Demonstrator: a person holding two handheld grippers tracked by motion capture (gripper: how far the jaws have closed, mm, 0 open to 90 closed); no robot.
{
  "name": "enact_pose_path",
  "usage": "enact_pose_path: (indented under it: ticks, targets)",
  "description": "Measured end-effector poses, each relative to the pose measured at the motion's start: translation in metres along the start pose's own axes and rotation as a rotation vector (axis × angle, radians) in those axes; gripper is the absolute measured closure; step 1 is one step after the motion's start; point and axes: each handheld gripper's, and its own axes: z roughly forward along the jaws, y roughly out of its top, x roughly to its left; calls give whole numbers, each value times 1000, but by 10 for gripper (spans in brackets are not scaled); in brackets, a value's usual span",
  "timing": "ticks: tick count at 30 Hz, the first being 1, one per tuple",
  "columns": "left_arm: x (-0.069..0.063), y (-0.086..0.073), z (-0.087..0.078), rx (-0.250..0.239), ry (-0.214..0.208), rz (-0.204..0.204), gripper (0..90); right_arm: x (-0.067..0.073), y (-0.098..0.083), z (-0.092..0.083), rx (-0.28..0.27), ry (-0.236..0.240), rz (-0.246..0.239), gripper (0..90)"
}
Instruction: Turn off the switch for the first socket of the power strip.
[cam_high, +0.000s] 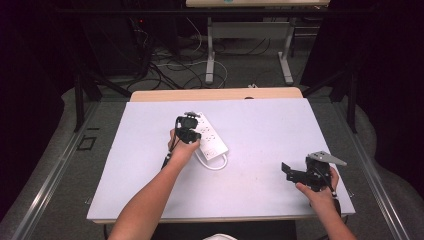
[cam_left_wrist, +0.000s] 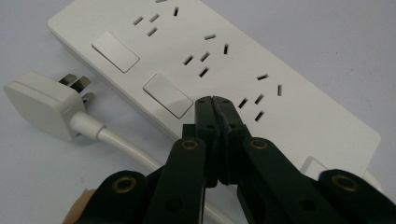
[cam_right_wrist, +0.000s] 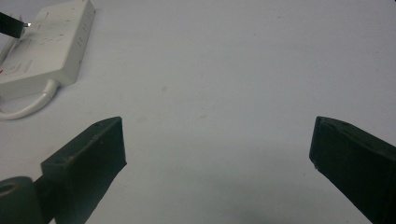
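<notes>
Your left hand-held gripper (cam_left_wrist: 213, 100), jaws closed and empty, hovers at a switch (cam_left_wrist: 167, 94) on the power strip (cam_high: 210, 135) near worktop (cam_high: 260, 200) centre; pressing looks pending; right hand-held gripper (cam_high: 290, 171) waits wide open at 4 o'clock.

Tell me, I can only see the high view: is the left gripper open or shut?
Observer: Shut. In the left gripper view, the left gripper has its jaws pressed together with nothing between them.
Operator: What is it pointing at?
Observer: Its tips are over the strip, right beside a flat switch. I cannot tell whether they touch it.
</notes>
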Motion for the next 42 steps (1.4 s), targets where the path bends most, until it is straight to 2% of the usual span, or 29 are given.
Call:
enact_pose_path:
  ticks: [2, 3, 7, 9, 10, 11, 19, 25, 31, 32, 36, 42]
  targets:
    - [-1, 0, 1, -1, 1, -6, 900, 0, 0, 0, 0, 0, 2, 29]
    - [-1, 0, 1, 7, 0, 5, 900, 0, 0, -1, 12, 0, -1, 29]
    - [-1, -1, 4, 15, 1, 20, 899, 0, 0, 0, 1, 0, 1, 29]
    - [-3, -1, 4, 13, 4, 7, 898, 0, 0, -1, 16, -1, -2, 29]
    - [-3, -1, 4, 13, 4, 7, 898, 1, -1, 2, -21, -5, 4, 29]
    - [-3, 0, 4, 12, 5, 10, 898, 0, 0, 0, 2, 1, 1, 29]
    - [-4, 0, 5, 6, 13, 12, 898, 0, 0, -1, 12, 0, -1, 29]
    - [-3, 1, 5, 2, 20, 19, 897, 0, 0, 0, -2, -1, -5, 29]
    - [-3, 2, 6, 9, 31, 27, 875, -1, 0, 0, 1, 2, -7, 29]
    - [-4, 2, 6, 11, 25, 11, 875, 0, 0, 0, 0, 1, -6, 29]
    - [-3, 2, 6, 11, 23, 27, 877, -1, 1, -1, 15, 0, -7, 29]
    - [-3, 2, 6, 10, 26, 29, 880, -1, 1, -1, 15, 6, 1, 29]
